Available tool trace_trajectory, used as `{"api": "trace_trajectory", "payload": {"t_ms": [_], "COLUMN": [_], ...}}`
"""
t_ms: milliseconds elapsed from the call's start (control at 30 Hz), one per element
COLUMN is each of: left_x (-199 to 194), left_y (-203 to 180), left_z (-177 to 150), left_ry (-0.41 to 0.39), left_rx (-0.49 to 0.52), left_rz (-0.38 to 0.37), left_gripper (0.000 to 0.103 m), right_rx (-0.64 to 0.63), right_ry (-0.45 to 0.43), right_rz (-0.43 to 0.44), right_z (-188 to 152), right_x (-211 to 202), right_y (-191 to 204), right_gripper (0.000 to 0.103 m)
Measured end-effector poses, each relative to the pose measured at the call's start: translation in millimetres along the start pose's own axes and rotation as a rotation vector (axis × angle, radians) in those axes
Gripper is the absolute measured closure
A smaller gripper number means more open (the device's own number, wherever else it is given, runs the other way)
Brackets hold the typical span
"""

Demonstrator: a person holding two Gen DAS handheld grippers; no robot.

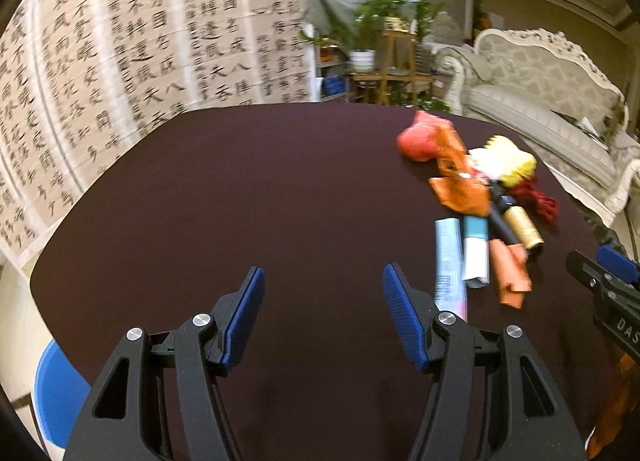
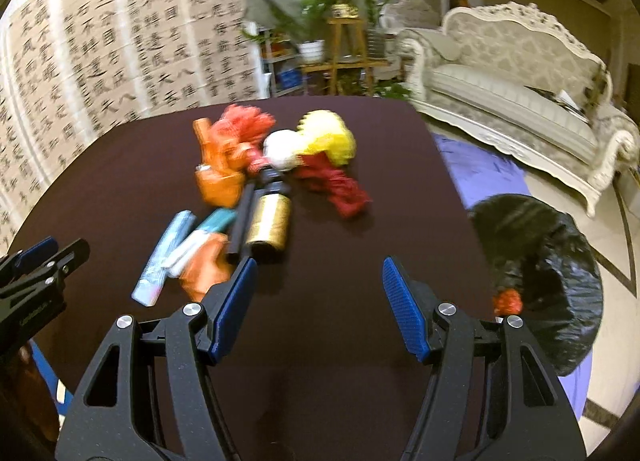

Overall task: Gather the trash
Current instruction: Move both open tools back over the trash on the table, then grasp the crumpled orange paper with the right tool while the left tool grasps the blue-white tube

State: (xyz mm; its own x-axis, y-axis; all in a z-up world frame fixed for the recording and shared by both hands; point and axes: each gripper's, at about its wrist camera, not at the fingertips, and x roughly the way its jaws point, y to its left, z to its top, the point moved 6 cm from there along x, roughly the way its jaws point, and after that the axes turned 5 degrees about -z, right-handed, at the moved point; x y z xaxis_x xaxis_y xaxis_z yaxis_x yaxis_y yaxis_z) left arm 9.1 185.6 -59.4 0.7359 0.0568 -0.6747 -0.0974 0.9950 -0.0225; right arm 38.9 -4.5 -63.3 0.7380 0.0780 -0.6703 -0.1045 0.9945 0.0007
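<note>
A heap of trash lies on the dark table (image 1: 240, 201): orange wrappers (image 1: 460, 189), a red net bag (image 1: 420, 139), a yellow and white foam piece (image 1: 508, 159), a gold roll (image 1: 524, 227), a pale blue tube (image 1: 450, 265) and a dark red rag (image 1: 538, 197). In the right wrist view the same heap shows with the gold roll (image 2: 270, 227) in its middle and the red rag (image 2: 340, 185) to the right. My left gripper (image 1: 323, 285) is open and empty, left of the heap. My right gripper (image 2: 318, 277) is open and empty, just short of the heap.
A bin lined with a black bag (image 2: 560, 261) stands on the floor right of the table, with a red scrap (image 2: 508, 301) at its rim. A pale sofa (image 2: 512, 89) stands behind. A blue chair (image 1: 56, 393) is at the table's left edge. A calligraphy screen (image 1: 140, 41) is beyond.
</note>
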Motion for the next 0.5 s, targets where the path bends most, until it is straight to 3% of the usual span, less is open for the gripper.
{"api": "trace_trajectory", "payload": {"t_ms": [200,433,500], "left_x": [1.5,7.5,9.3], "left_y": [24.3,33.0,34.0], "left_z": [-0.8,-3.4,-5.0], "left_ry": [-0.004,0.004,0.009], "left_rx": [-0.014,-0.022,-0.022], "left_rz": [0.039,0.032,0.029], "left_gripper": [0.043,0.043,0.043], "right_rx": [-0.048,-0.092,-0.1], "right_ry": [0.014,0.038,0.046], "right_rz": [0.034,0.047,0.044], "right_z": [-3.2,-5.5,-5.7], "right_x": [-0.2,8.3,12.2], "right_y": [30.1,55.2,58.6], "right_gripper": [0.04,0.041,0.046]}}
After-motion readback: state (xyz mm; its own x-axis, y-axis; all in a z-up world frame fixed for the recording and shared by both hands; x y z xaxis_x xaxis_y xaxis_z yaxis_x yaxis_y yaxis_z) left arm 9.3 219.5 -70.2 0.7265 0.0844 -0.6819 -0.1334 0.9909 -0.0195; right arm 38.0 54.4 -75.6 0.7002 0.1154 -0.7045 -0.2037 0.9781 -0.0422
